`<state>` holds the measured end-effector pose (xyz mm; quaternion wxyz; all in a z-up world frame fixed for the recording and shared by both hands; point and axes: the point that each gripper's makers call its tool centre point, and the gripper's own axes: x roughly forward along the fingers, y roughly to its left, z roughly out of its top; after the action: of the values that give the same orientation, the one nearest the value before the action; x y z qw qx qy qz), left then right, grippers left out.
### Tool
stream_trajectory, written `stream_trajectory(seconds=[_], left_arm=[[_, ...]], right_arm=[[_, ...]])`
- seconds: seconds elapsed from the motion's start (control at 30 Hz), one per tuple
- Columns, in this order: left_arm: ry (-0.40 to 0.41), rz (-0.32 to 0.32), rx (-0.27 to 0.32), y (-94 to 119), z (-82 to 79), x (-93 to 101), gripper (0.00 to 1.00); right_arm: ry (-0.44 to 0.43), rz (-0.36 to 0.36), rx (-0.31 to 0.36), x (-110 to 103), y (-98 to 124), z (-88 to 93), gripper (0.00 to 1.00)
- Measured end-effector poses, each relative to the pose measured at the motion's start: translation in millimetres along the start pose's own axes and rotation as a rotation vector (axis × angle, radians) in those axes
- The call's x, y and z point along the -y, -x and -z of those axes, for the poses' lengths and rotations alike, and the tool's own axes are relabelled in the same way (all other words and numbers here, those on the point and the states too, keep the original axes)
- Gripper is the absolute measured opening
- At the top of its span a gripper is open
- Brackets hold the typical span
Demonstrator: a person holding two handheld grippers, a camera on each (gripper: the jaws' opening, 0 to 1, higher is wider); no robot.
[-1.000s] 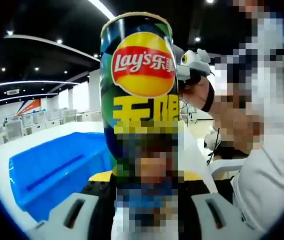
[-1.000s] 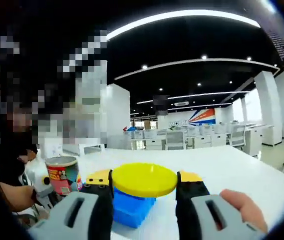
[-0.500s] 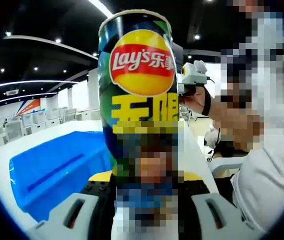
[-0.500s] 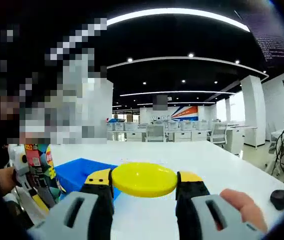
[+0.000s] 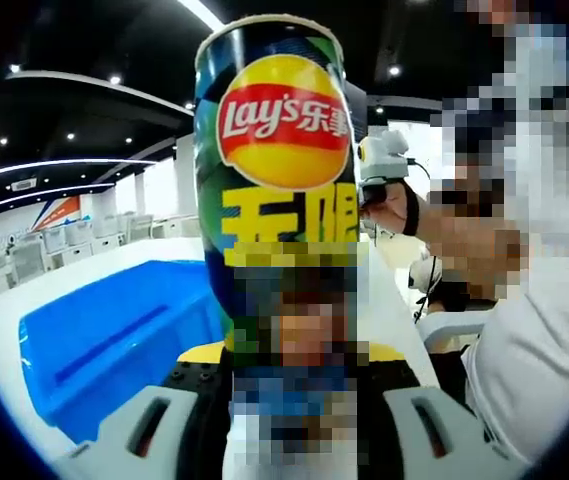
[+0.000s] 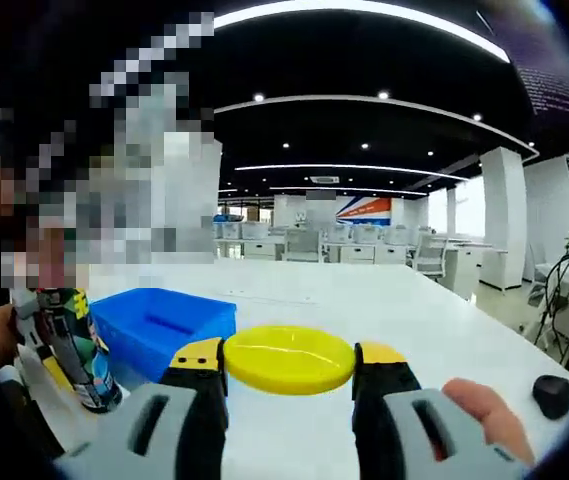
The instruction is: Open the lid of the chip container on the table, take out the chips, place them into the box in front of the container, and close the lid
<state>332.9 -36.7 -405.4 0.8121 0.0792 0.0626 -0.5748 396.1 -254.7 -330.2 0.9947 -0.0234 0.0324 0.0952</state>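
- My left gripper [image 5: 289,400]: both jaws are closed on the lower body of the chip container [image 5: 276,170]. The can stands between them with its long axis running toward 12 o'clock in the left gripper view, top rim farthest from me. Whether that top is open I cannot tell from this angle.
- My right gripper [image 6: 289,385]: the jaws are pinched on the yellow lid [image 6: 289,358], gripping it edge to edge at 9 and 3 o'clock. The disc lies flat across the gap, its hollow face turned upward in the right gripper view.
- The blue box [image 5: 114,340]: in the left gripper view it lies at about 9 o'clock from the can, just beside it on the white table [image 6: 384,310]. In the right gripper view the box [image 6: 159,325] sits at about 10 o'clock from my jaws, with the can [image 6: 74,345] at 9 o'clock, held tilted.
- Deciding relation, as I judge it: the can's mouth must swing from 12 o'clock down toward the box at 9 o'clock, so the pour belongs to my left hand, which is the nearer one. The lid waits well apart at the right.
- A small dark object [image 6: 552,395] rests on the table at 3 o'clock in the right gripper view, clear of the work.
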Motion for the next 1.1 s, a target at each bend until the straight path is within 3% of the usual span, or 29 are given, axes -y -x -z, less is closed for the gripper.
stream_trajectory(seconds=[0.37,0.53,0.83,1.1], left_arm=[[0.006,0.001,-0.001,0.4,0.4,0.7,0.48],[0.011,0.002,-0.001,0.6,0.8,0.9,0.48],[0.017,0.003,-0.009,0.6,2.3,0.7,0.47],[0.017,0.0,-0.011,0.6,3.6,0.5,0.47]], right_arm=[[0.048,0.014,-0.01,2.7,-4.5,18.6,0.48],[0.032,0.001,-0.022,0.4,-5.7,30.2,0.48],[0.023,-0.011,-0.014,-2.1,-6.9,31.0,0.48],[0.016,-0.034,-0.047,-8.9,-15.1,42.5,0.48]])
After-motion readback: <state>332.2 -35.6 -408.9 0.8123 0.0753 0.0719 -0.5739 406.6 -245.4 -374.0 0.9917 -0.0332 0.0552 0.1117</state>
